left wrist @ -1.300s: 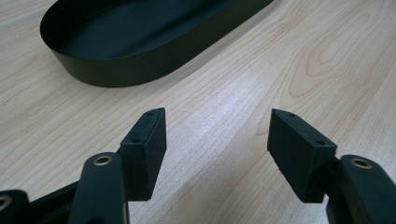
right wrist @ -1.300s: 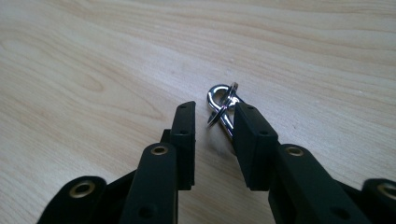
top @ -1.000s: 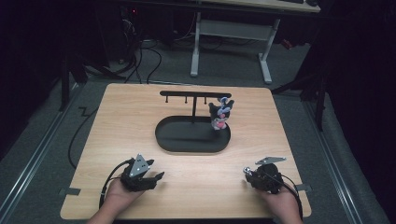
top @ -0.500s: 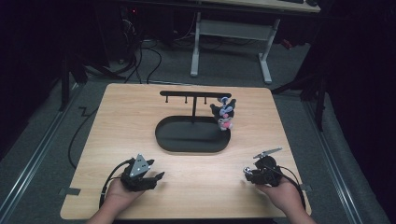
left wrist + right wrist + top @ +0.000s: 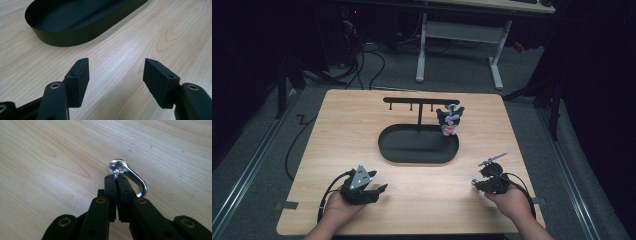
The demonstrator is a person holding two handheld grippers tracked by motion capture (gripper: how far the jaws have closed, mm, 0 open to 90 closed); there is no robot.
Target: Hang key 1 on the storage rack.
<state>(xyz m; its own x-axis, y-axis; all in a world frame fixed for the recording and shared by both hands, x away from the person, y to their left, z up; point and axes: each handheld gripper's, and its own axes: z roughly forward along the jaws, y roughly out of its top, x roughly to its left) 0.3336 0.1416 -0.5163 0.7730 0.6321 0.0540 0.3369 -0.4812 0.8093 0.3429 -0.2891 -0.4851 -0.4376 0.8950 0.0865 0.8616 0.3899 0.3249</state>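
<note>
Two claws sit low at the near edge of the desk (image 5: 337, 125), and the work looks barely begun. On the left, the left claw (image 5: 374, 191) rests on the wood with its jaws spread wide and nothing between them; in the left gripper view it points toward the black oval tray (image 5: 75, 37), which lies a little ahead of it and looks empty. Past the tray stands a black rack (image 5: 419, 101) with short pegs along its bar, and one plush keychain (image 5: 450, 120) already hangs from the right-hand end, dangling over the tray's right side.

Further right, the right claw (image 5: 116, 177) is pressed tight on a small silver clasp (image 5: 130, 176), whose hook curls out to the right of the jaw tips, just above the bare wood. I cannot tell what, if anything, trails from the clasp behind the jaws. My guess is the clasp is meant for one of the free pegs, so the carry and the hanging are both left to do.

There is plenty of open wood between the right claw and the tray. The near edge is close to both hands, and the hanging plush is the one thing to steer around on the way to the rack.
</note>
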